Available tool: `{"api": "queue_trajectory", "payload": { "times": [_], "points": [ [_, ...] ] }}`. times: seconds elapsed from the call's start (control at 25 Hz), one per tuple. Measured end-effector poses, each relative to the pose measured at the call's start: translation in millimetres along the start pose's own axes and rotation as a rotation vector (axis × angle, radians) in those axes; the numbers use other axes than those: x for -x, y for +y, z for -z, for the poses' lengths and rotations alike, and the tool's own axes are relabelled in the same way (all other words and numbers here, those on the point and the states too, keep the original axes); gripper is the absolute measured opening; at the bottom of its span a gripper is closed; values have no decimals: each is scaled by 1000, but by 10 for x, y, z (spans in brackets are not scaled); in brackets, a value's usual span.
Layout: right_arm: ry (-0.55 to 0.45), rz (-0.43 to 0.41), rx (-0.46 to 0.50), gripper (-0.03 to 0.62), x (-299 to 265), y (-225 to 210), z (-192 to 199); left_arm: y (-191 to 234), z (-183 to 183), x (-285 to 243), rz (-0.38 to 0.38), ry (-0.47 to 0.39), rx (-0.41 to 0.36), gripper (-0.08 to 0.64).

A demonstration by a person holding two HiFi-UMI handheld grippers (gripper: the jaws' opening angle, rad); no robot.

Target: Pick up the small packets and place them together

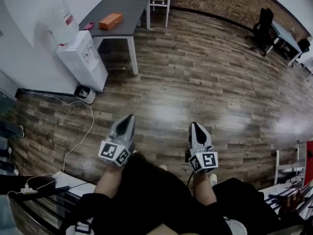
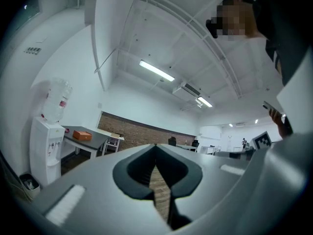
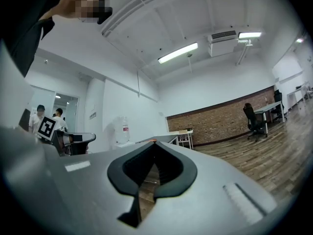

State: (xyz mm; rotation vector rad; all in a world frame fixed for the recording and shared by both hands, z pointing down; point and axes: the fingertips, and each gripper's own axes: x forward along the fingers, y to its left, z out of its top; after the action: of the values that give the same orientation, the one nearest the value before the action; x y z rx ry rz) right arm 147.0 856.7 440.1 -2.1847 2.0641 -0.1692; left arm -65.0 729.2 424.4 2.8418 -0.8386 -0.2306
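pointing forward side by side: left claw (image 1: 130,117), right claw (image 1: 193,125), closed

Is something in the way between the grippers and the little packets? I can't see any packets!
No packets show in any view, so no blocker can be judged. The left hand-held gripper and the right hand-held gripper are both shut and empty, held above the wooden floor.
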Motion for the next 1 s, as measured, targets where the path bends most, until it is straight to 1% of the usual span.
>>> {"api": "queue_trajectory", "payload": {
  "times": [0.16, 0.32, 0.48, 0.56, 0.68, 0.8, 0.88, 1.0],
  "points": [
    [6, -18, 11, 2, -328, 72, 36, 317, -51, -66, -26, -17, 5, 0],
    [4, -42, 9, 2, -796, 192, 6, 692, -166, -185, -39, -38, -6, 0],
    [-11, -66, 39, 2, -1257, 383, -63, 1147, -279, -282, -71, -70, 19, 0],
    [-15, -73, 39, 2, -1487, 445, -70, 1345, -322, -324, -78, -81, 20, 0],
    [-18, -90, 34, 2, -1790, 614, -49, 1652, -363, -324, -93, -77, 24, 0],
    [-7, -100, 62, 2, -2014, 785, -33, 1921, -385, -322, -107, -75, 36, 0],
    [10, -104, 70, 2, -2141, 876, 0, 2051, -386, -319, -113, -70, 47, 0],
    [27, -122, 50, 2, -2304, 1006, 59, 2173, -337, -288, -115, -50, 55, 0]
  ]
}}
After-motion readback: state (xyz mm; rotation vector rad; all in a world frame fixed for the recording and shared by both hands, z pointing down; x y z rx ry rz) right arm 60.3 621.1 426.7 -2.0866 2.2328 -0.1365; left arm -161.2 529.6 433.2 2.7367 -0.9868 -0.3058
